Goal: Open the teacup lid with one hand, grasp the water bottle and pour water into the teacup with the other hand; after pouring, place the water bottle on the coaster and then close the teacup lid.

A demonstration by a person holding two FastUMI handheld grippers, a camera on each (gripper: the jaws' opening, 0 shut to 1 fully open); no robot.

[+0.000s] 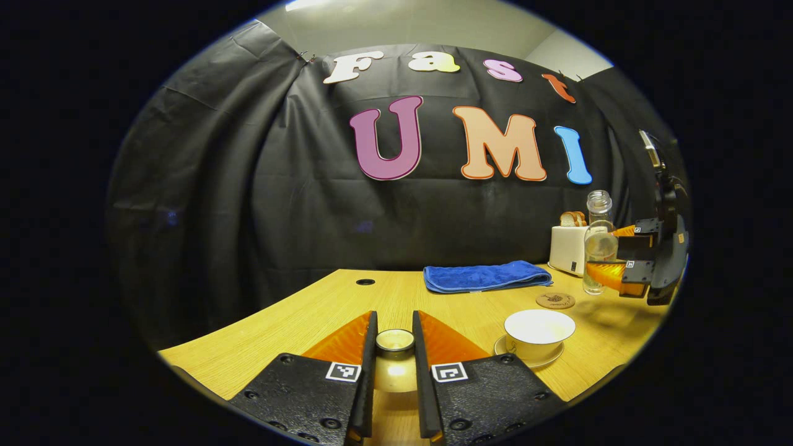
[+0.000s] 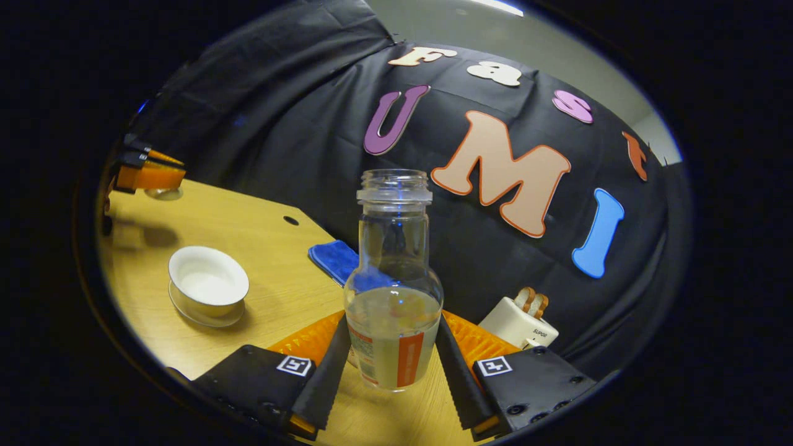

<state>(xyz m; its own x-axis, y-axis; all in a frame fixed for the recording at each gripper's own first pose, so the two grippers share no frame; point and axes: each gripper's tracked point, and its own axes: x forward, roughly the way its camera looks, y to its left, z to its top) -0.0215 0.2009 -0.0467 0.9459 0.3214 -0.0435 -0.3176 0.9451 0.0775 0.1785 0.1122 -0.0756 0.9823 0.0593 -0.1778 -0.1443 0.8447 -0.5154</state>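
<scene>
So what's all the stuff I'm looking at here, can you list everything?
Teacup: one, white, lid off, on its saucer, near table edge.
Teacup lid: one, held in left claw.
Water bottle: one, clear, uncapped, part full, held in right claw.
Coaster: one, brown, round, behind teacup.
Towel: one, blue, folded, at back.
Toaster: one, white, holding bread, back corner.
Table: one, light wood.
Left claw: one.
Right claw: one.

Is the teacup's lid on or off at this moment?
Off. The teacup stands open on its saucer, its bare inside showing, while the left hand-held gripper grips the lid away from it.
</scene>
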